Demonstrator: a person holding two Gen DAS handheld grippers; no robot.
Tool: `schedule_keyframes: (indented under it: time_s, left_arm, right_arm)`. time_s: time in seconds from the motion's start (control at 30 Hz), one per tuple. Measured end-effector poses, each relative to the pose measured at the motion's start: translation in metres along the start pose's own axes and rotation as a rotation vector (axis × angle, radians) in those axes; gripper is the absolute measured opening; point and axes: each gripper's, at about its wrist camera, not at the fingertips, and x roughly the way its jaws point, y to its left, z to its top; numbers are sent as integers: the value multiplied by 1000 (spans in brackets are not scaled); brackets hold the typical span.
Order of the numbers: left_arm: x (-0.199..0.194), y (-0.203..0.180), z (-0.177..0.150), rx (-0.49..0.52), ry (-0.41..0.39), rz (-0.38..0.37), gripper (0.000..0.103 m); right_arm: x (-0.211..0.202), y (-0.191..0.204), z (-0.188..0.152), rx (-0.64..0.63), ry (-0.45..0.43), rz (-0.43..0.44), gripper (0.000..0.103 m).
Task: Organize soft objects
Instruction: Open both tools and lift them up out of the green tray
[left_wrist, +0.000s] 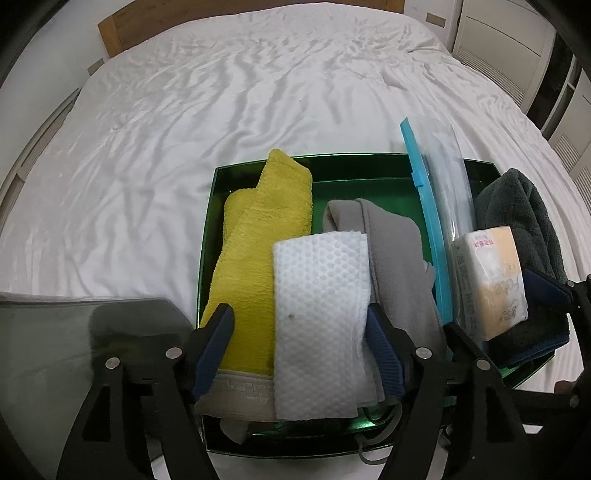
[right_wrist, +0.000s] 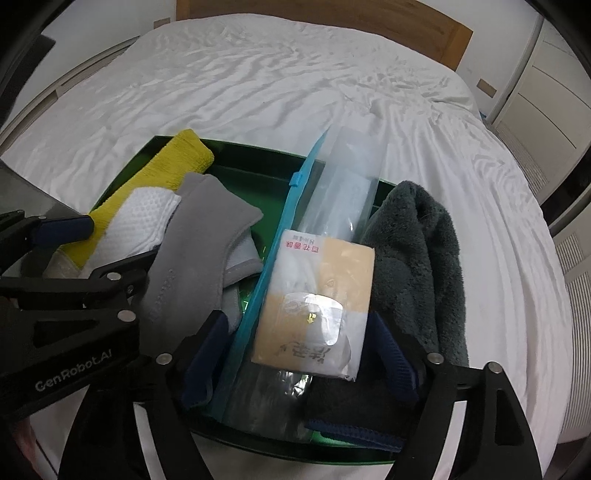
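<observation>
A green box (left_wrist: 354, 170) on the bed holds soft items. In the left wrist view a yellow towel (left_wrist: 258, 236), a white textured cloth (left_wrist: 321, 317) and a grey cloth (left_wrist: 399, 251) lie side by side. My left gripper (left_wrist: 301, 343) is open, its jaws either side of the white cloth and the yellow towel's edge. In the right wrist view my right gripper (right_wrist: 299, 354) is open around a tissue pack (right_wrist: 317, 299) lying on a clear zip bag (right_wrist: 332, 206) with a blue seal. A dark grey towel (right_wrist: 417, 266) lies to its right.
The white wrinkled bed sheet (left_wrist: 221, 110) spreads all around the box (right_wrist: 258, 173). A wooden headboard (left_wrist: 122, 33) is at the far end. White cabinets (right_wrist: 535, 92) stand to the right. A dark flat panel (left_wrist: 74, 332) sits left of the box.
</observation>
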Motion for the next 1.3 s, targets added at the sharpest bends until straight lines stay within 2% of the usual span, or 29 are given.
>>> schedule_keyframes:
  time_s: [0.07,0.2,0.87,1.1,1.3]
  left_arm:
    - [-3,-1,-1,1,-5,5,68]
    - [-12,-5,-1,10,-26,7,76]
    - [-42,-9,6,-7,-73,-20,77]
    - [-64,-18,15,4,-109,-47,77]
    - [-91,-29,14,22,-139,-78,77]
  right_arm:
    - [-4,1,-2,-5,-5,4,81]
    - [-14,4,-5,-24,-22,15,82]
    - [-66,1,-11,-30,-83,-30,86]
    - [-97,-3,-18,-27,-104,-48,88]
    - [-128,-11,-34,24,-114,-60,91]
